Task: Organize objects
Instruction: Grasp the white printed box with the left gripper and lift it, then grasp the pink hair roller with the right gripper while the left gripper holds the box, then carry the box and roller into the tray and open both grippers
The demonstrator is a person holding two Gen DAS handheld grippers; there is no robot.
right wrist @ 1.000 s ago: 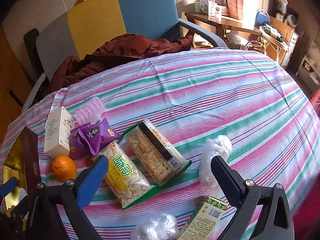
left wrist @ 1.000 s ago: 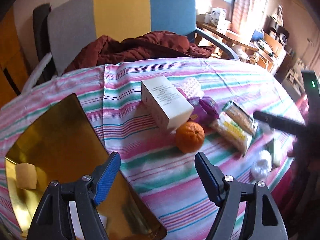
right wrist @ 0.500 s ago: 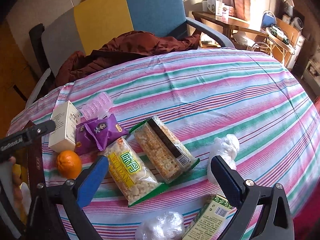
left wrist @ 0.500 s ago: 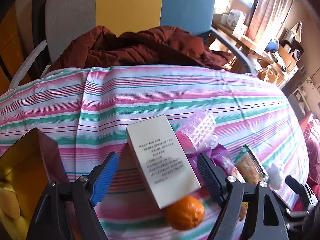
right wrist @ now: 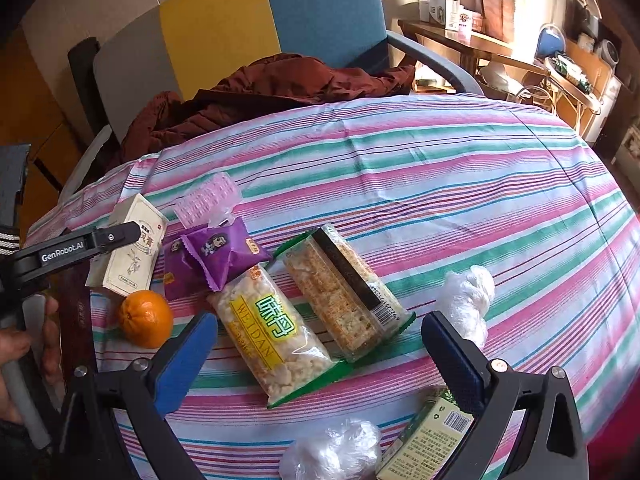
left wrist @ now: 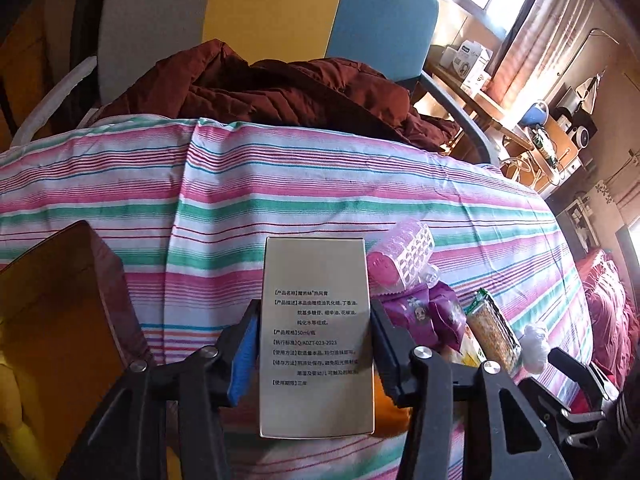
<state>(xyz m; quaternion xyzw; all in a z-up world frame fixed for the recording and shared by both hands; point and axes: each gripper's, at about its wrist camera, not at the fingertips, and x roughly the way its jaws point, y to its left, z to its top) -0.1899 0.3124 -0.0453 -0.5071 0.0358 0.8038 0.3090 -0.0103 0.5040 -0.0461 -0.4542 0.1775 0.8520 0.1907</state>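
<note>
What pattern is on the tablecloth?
Pink, green, white and blue stripes on the tablecloth, clearest in the right wrist view.

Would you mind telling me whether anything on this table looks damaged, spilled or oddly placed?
Nothing looks spilled or damaged. The snack packets lie scattered at angles beside the orange. The left gripper is closing around the white box; the right gripper is open.

Box [right wrist: 128,254]: on your table [right wrist: 440,184], left end.
Orange [right wrist: 146,318]: just before the box.
Snack packs [right wrist: 276,332]: right of the orange.
</note>
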